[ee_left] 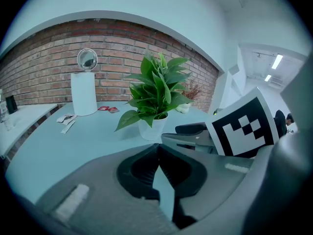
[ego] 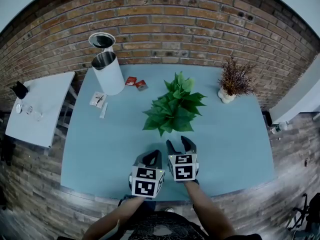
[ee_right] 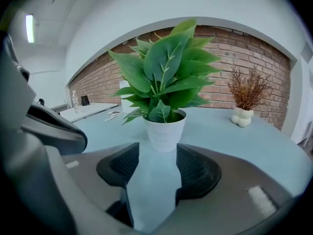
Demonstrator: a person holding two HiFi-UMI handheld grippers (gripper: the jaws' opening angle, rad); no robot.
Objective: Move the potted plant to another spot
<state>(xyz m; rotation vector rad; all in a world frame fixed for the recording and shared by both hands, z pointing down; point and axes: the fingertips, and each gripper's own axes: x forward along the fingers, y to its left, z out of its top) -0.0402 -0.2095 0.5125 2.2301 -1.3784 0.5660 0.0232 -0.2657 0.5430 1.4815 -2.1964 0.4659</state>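
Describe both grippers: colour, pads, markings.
Left gripper and right gripper: dark grey plastic bodies, each with two black jaws. Pads are ribbed. Each carries a white cube with black square markers. Forearms show no sleeves.

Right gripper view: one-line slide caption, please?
Open right gripper faces the potted plant on the blue table, jaws empty and short of it; a dried plant stands behind at right.

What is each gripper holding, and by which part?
Nothing is held: the left gripper has its jaws together, empty; the right gripper has its jaws apart, short of the potted plant, not touching it.
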